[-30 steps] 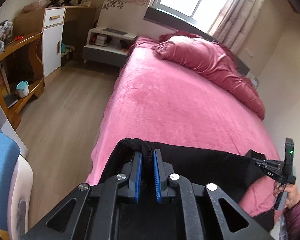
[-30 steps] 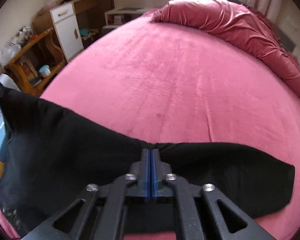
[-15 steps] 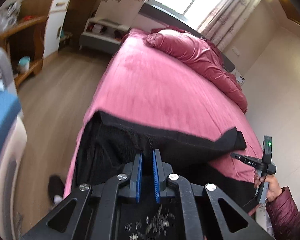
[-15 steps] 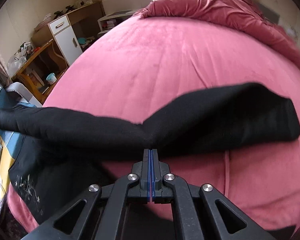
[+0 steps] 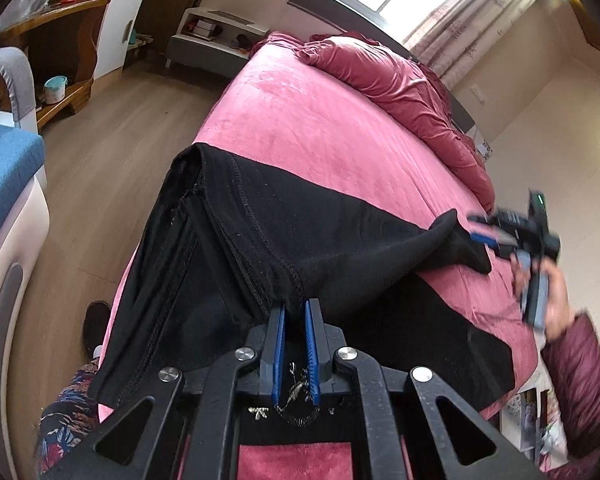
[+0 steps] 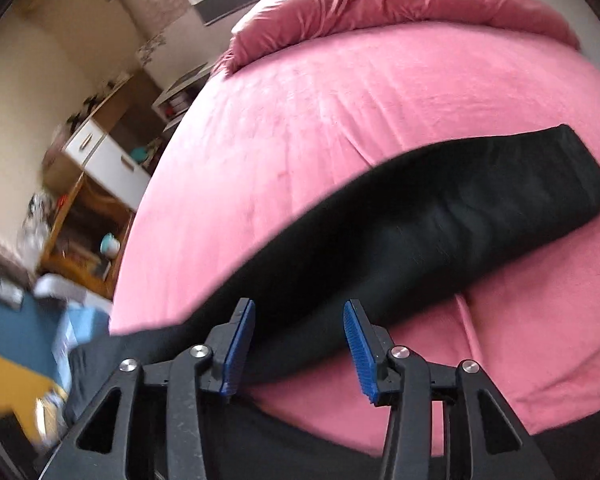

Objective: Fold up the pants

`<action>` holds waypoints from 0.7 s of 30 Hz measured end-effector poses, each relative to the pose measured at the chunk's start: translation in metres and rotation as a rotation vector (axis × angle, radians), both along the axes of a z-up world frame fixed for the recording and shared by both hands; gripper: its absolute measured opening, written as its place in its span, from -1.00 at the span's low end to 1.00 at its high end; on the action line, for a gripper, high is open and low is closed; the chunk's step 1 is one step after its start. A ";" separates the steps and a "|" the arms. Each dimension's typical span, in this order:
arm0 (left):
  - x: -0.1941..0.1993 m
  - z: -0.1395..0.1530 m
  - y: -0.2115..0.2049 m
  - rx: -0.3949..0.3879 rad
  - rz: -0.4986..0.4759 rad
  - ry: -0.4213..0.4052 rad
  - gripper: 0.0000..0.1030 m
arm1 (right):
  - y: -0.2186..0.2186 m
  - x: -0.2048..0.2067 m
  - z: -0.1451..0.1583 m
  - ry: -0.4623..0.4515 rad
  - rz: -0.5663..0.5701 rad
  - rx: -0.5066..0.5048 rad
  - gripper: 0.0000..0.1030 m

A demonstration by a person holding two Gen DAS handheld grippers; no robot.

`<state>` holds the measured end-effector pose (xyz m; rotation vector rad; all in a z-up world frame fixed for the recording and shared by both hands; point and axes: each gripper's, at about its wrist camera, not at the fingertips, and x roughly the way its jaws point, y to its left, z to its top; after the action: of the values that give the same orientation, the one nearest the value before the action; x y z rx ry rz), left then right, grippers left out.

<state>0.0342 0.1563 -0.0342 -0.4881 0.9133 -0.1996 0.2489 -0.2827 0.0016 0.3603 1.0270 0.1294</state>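
Note:
Black pants (image 5: 284, 240) lie across the near end of a pink bed (image 5: 320, 140), waist hanging over the left edge. My left gripper (image 5: 295, 312) is shut on a seam of the pants near the crotch. My right gripper (image 6: 298, 320) is open, its blue pads apart over the black leg (image 6: 440, 216), which lies folded across the bed. The right gripper also shows in the left wrist view (image 5: 488, 232), at the leg's end.
A rumpled dark pink duvet (image 5: 400, 88) lies along the far side of the bed. A wooden floor (image 5: 112, 148), a wooden desk (image 5: 60, 40) and a white nightstand (image 5: 216, 36) are to the left. A blue-cushioned chair (image 5: 4, 168) stands near left.
The right gripper has opened and let go of the pant leg, which now lies on the bed. The left gripper has carried the pants further onto the bed.

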 end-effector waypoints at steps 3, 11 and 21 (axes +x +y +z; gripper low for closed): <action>-0.002 0.001 -0.002 0.018 -0.018 -0.005 -0.81 | 0.011 0.030 -0.004 0.062 -0.040 0.003 0.10; 0.003 0.000 0.007 0.030 -0.003 0.000 -0.91 | 0.017 0.065 -0.030 0.187 -0.114 -0.124 -0.86; 0.052 0.008 0.059 -0.146 0.113 0.057 -0.87 | 0.002 -0.007 0.016 0.000 -0.018 -0.038 -0.87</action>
<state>0.0858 0.2155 -0.0260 -0.6819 0.9275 -0.1512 0.2419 -0.2803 0.0176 0.3354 1.0247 0.0936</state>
